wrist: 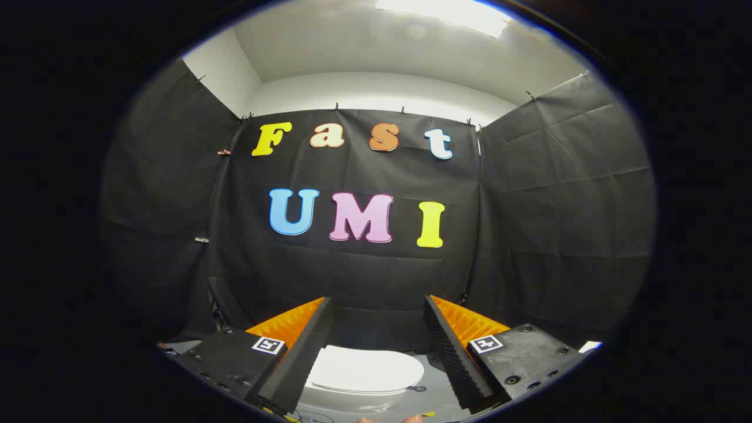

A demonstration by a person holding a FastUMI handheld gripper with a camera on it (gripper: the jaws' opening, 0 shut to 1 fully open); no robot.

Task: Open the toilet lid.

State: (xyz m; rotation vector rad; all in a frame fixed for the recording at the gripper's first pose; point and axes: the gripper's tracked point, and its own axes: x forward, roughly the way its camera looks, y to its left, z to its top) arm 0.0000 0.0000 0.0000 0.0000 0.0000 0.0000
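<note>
Cloth walling is filling most of the frame, with pale ceiling showing along the top. Low in the centre, the toilet lid [364, 369] is lying closed and flat, framed between the fingers and well below them. The approach step seems to be underway; next, the fingers likely need lowering to the lid's front edge to hook under it. The gripper [378, 310] is hanging wide open, gripping and touching nothing.

The gripper [378, 317] hangs spread wide above the toilet lid [365, 369], which lies apparently closed between its fingers.
</note>
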